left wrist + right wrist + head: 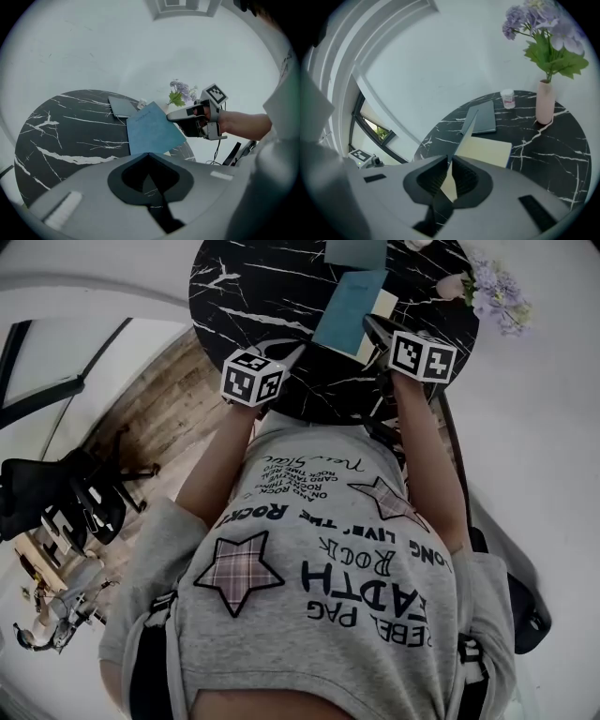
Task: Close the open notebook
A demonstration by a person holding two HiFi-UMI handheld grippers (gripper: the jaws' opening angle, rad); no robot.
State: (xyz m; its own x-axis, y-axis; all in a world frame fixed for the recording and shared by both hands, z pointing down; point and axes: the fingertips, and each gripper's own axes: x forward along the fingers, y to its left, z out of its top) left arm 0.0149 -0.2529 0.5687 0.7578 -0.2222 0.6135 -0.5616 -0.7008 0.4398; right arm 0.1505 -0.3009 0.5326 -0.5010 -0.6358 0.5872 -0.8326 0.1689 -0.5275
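Note:
A notebook lies open on the round black marble table, its blue cover raised off the cream page. My right gripper is shut on the cover's free edge, which runs edge-on between its pads. In the left gripper view the cover stands tilted, with the right gripper pinching its right edge. My left gripper is shut and holds nothing. It hovers over the table's near edge, left of the notebook.
A grey closed book lies behind the notebook. A pink vase with purple flowers and a small jar stand at the table's far right. A black chair is on the wooden floor at left.

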